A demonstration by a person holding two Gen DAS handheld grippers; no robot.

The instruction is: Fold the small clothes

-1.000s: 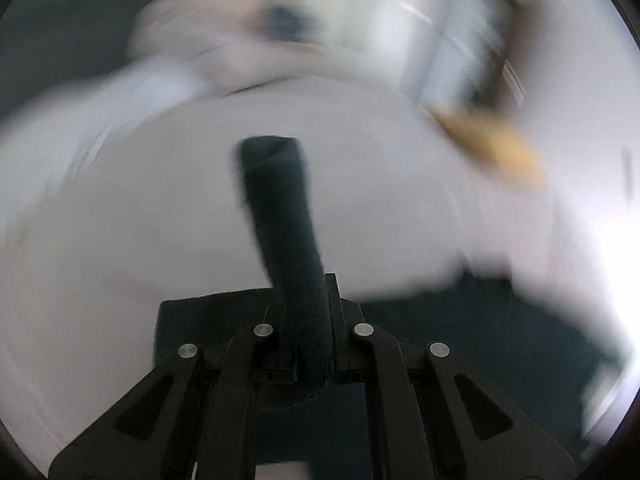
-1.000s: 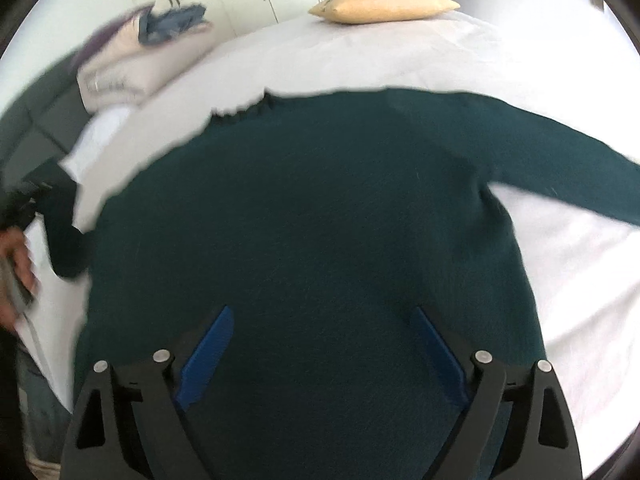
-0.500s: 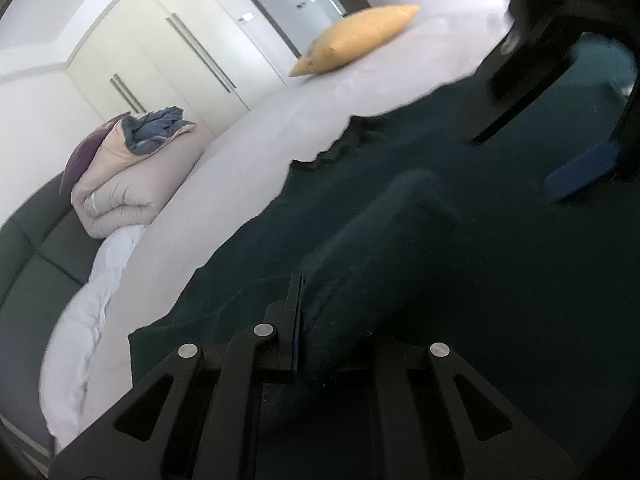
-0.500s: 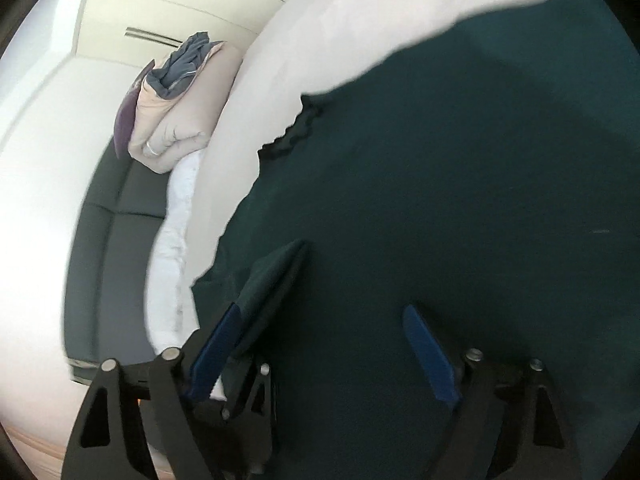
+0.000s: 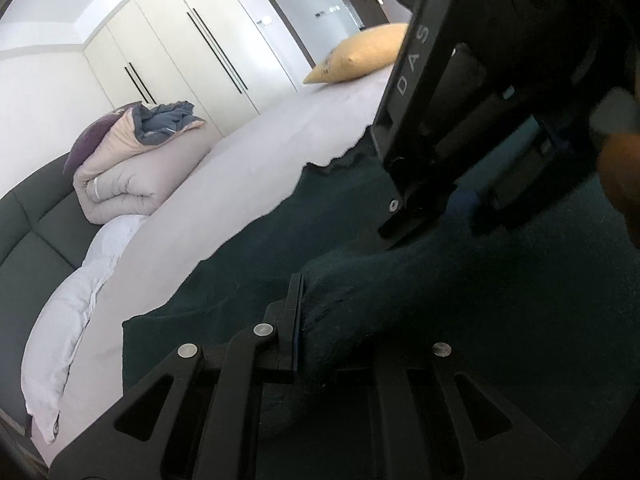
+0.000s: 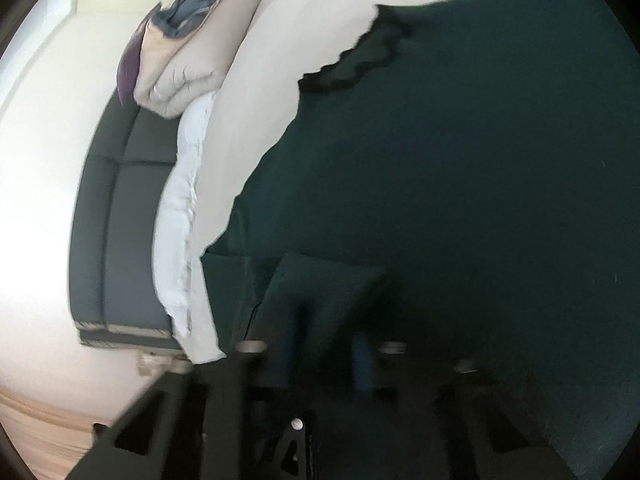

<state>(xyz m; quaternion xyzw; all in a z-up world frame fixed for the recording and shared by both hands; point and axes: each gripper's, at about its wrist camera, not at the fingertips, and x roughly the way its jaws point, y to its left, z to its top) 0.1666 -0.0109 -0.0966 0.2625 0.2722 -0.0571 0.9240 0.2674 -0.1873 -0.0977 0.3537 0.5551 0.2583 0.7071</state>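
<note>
A dark green sweater lies flat on the bed, its frilled neckline towards the far side. My left gripper is shut on the sweater's sleeve, which runs forward from its jaws across the sweater's body. Further along that sleeve my right gripper comes down from the upper right. Its jaws are closing, and the blue pads press on the sleeve fold. In the right wrist view the sleeve sits between the right gripper's blurred fingers.
The bed's pale sheet stretches to the left of the sweater. A rolled duvet lies at the padded dark headboard. A yellow pillow sits far off, with wardrobe doors behind. A hand shows at the right edge.
My left gripper has carried the sleeve over the sweater's body. My right gripper swung left and down to the sleeve, and its wide jaws have closed onto it.
</note>
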